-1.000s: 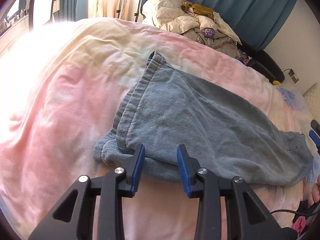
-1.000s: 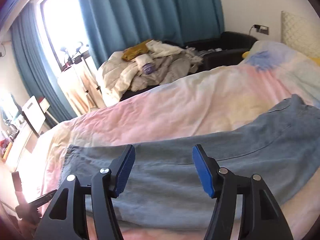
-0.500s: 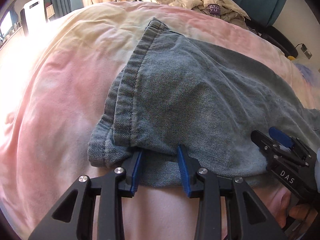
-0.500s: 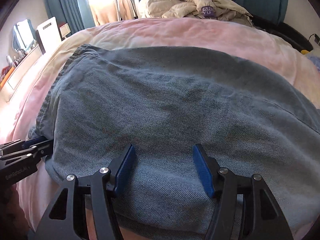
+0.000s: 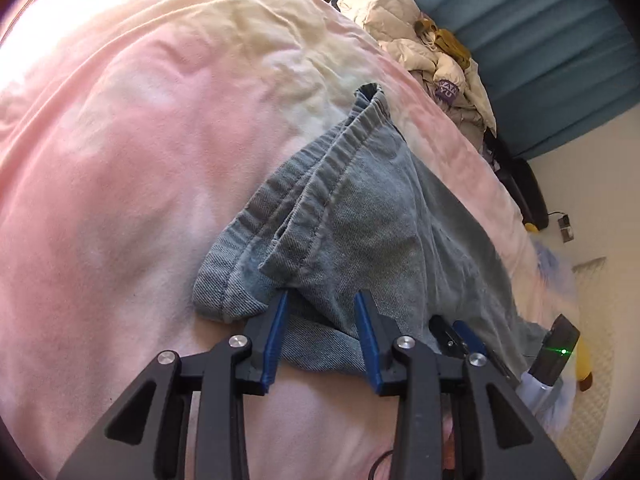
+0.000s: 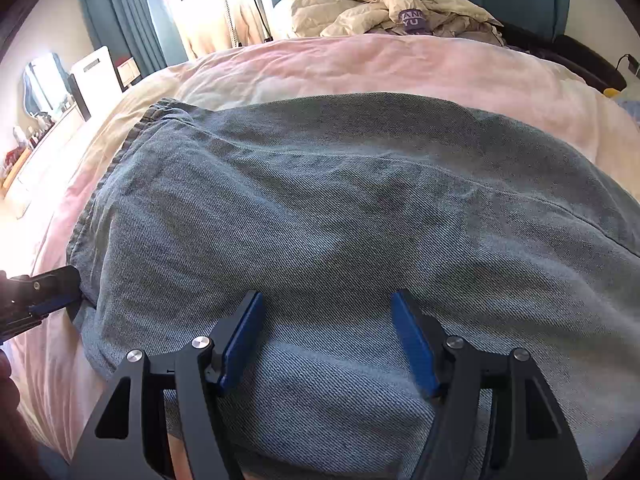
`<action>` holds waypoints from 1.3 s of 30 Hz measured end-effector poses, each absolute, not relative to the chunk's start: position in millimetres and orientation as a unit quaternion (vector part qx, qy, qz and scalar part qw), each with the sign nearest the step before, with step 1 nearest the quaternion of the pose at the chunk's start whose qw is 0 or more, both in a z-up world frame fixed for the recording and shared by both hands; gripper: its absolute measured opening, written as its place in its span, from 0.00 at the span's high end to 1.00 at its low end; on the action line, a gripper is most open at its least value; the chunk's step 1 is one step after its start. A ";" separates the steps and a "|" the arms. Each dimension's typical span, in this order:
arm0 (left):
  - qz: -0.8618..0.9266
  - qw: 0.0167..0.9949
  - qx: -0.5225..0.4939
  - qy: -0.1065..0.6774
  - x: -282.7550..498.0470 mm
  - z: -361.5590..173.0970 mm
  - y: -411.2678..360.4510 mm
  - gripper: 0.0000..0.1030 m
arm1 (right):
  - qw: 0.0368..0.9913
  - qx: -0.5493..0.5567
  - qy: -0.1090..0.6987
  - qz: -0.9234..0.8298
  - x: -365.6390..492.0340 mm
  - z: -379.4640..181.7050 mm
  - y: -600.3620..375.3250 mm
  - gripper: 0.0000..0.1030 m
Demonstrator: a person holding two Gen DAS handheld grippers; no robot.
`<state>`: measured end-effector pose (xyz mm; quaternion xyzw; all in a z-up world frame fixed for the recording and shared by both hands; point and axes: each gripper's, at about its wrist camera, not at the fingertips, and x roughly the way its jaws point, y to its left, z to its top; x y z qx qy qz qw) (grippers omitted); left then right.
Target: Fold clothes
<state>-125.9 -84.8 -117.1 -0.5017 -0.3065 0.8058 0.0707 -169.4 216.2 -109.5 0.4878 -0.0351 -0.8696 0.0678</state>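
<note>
Light blue denim jeans (image 5: 372, 232) lie across a pink and cream duvet (image 5: 120, 168), folded lengthwise with the waistband at the left end. My left gripper (image 5: 320, 300) is open, its blue pads straddling the near waistband corner of the jeans. My right gripper (image 6: 326, 300) is open and hovers low over the near edge of the jeans (image 6: 340, 208), with denim between its pads. The right gripper's fingertips (image 5: 460, 334) show in the left wrist view, and the left gripper's fingertips (image 6: 44, 292) show at the left edge of the right wrist view.
A heap of cream and grey clothes (image 6: 392, 12) sits beyond the bed's far side, in front of teal curtains (image 5: 552, 40). A dark chair (image 5: 528, 192) stands by the wall. A white unit (image 6: 96, 72) and a mirror (image 6: 40, 84) are at the far left.
The left gripper has tilted and closed in on the waistband corner, which now bunches between its pads. The right gripper has dropped lower onto the jeans' near edge. Both stay open.
</note>
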 end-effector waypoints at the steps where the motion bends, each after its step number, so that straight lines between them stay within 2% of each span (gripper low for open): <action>1: 0.803 0.069 -0.502 -0.314 -124.6 -119.1 -85.8 0.66 | 0.068 0.489 -0.037 -0.869 -171.7 -108.2 217.7 0.35; 8: 0.804 0.068 -0.489 -0.330 -117.9 -122.0 -82.3 0.66 | 0.071 0.497 -0.057 -0.863 -188.6 -101.4 227.2 0.35; 12: 0.793 0.068 -0.500 -0.343 -139.4 -135.0 -78.4 0.66 | 0.069 0.497 -0.056 -0.863 -201.4 -98.8 227.3 0.35; 18: 0.777 0.070 -0.490 -0.389 -142.4 -141.1 -86.8 0.67 | 0.068 0.497 -0.060 -0.863 -227.8 -93.8 230.3 0.35; 20: 0.794 0.063 -0.476 -0.372 -140.4 -133.2 -87.3 0.74 | 0.067 0.497 -0.060 -0.863 -237.4 -91.7 230.5 0.35; 23: 0.812 0.060 -0.464 -0.351 -140.0 -124.2 -83.2 0.91 | 0.067 0.496 -0.061 -0.864 -251.5 -88.8 229.9 0.35; 25: 0.817 0.061 -0.455 -0.350 -138.9 -119.3 -83.4 0.94 | 0.067 0.495 -0.062 -0.864 -262.2 -86.8 230.2 0.35; 34: 0.835 0.068 -0.430 -0.337 -116.5 -69.3 -100.8 0.97 | 0.102 0.450 -0.059 -0.885 -302.4 -55.6 221.3 0.35; 39: 0.818 0.031 -0.475 -0.322 -119.0 -101.1 -105.8 0.97 | 0.131 0.452 -0.043 -0.881 -297.2 -67.7 193.2 0.35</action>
